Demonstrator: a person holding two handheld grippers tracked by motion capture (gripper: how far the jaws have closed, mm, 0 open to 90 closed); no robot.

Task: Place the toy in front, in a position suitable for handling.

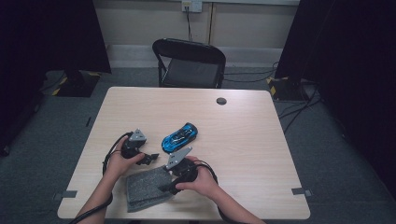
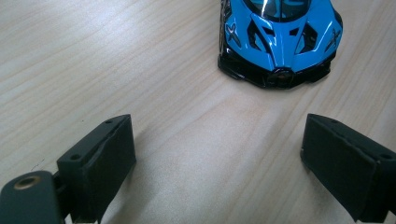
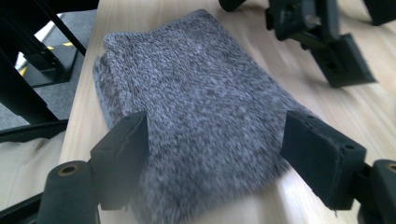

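Observation:
A blue toy sports car [image 1: 180, 136] sits on the wooden table [image 1: 252, 149], near its middle. In the left gripper view the car's nose [image 2: 280, 42] points at me, just beyond my left gripper [image 2: 219, 154], which stands open over bare wood. From above, the left gripper [image 1: 148, 157] lies just left of the car. A folded grey fleecy cloth [image 1: 144, 189] lies near the front edge. My right gripper [image 1: 169, 185] hangs over the cloth's right end, open. Seen along its jaws, the right gripper [image 3: 215, 149] straddles the cloth [image 3: 196, 93], and one of the left gripper's fingers [image 3: 343, 65] shows beyond.
A small dark round disc [image 1: 221, 101] is set in the table's far side. A black folding chair [image 1: 189, 63] stands behind the table. Dark curtains and stands flank the table, and cables run over the grey floor at the right.

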